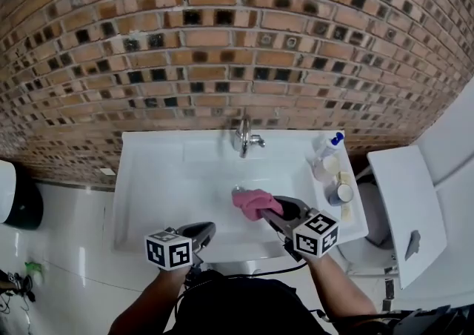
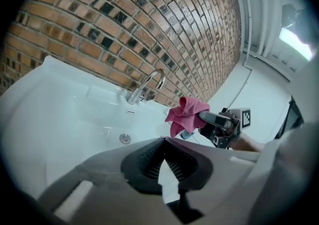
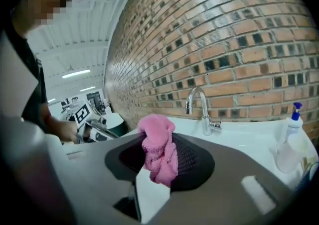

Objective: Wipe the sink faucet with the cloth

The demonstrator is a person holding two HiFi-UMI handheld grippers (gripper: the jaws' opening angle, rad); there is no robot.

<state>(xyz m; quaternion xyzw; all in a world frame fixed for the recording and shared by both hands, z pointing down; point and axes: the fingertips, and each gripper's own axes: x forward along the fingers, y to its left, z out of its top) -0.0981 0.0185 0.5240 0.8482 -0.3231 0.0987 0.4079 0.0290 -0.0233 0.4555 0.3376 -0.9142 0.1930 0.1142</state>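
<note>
The faucet (image 1: 243,136) was seen as polished, shiny metal, the cloth (image 1: 252,202) as soft, nubbly fabric, the sink (image 1: 163,178) as glossy and smooth, the far wall (image 1: 222,44) as rough brick.

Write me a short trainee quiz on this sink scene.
1. True or false: the crumpled pink fabric cloth touches the curved chrome faucet.
2. Which gripper grips the cloth? A left, B right, C neither.
3. Fill in: the clear plastic spray bottle stands on the white sink's ___ ledge.
Key: 1 false, they are apart; 2 B, the right gripper; 3 right.
</note>
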